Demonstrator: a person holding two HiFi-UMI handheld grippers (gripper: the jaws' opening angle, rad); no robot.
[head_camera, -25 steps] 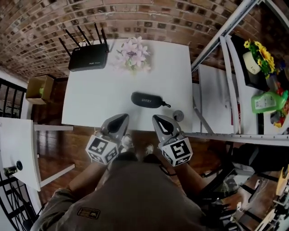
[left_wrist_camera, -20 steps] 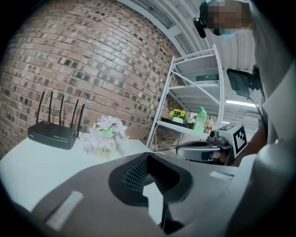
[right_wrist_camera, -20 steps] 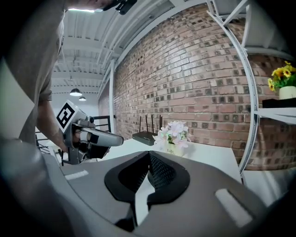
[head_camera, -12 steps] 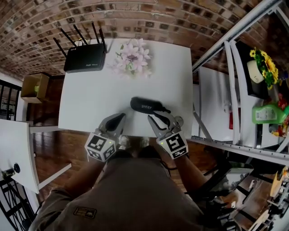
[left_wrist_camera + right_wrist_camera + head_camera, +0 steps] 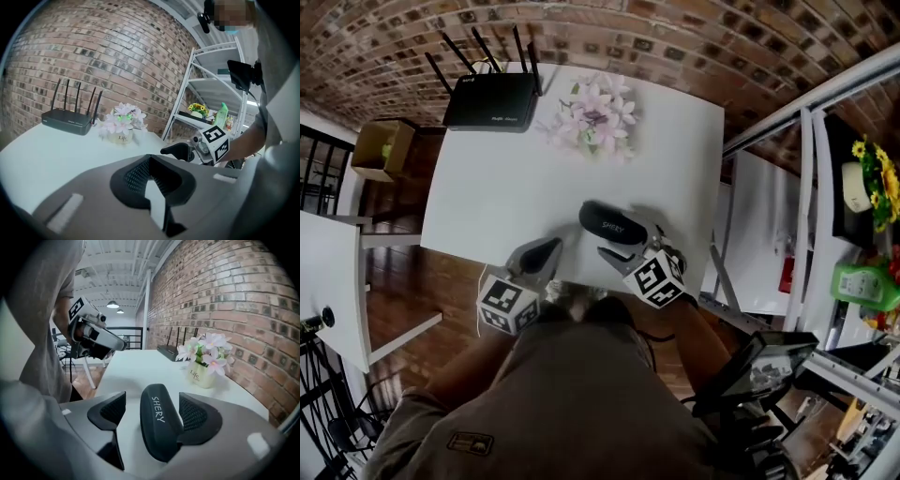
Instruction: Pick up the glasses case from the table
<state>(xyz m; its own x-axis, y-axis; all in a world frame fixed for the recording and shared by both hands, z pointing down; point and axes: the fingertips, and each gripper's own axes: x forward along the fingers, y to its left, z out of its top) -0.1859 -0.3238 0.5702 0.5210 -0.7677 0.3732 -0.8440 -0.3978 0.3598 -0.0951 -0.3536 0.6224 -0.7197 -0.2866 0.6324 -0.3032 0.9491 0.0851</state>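
The black glasses case (image 5: 614, 225) marked SHERY lies near the front edge of the white table (image 5: 506, 197). My right gripper (image 5: 633, 246) reaches over that edge, and its jaws are opening with the case (image 5: 157, 420) lying lengthwise between the two pads. There is a gap at the left pad, and the right pad is close against the case's side. The case rests on the table. My left gripper (image 5: 542, 253) hovers at the table's front edge, left of the case, jaws together and holding nothing. From the left gripper view (image 5: 154, 180) the case end (image 5: 176, 151) shows beside the right gripper's marker cube.
A black router (image 5: 492, 100) with several antennas stands at the table's back left. A small pot of pink flowers (image 5: 595, 117) stands at the back middle. A white metal shelf (image 5: 811, 187) rises to the right, holding a green bottle (image 5: 862, 281) and yellow flowers.
My right gripper has moved forward and down from in front of the table to the case, and its shut jaws have spread around it. The left gripper sank a little.
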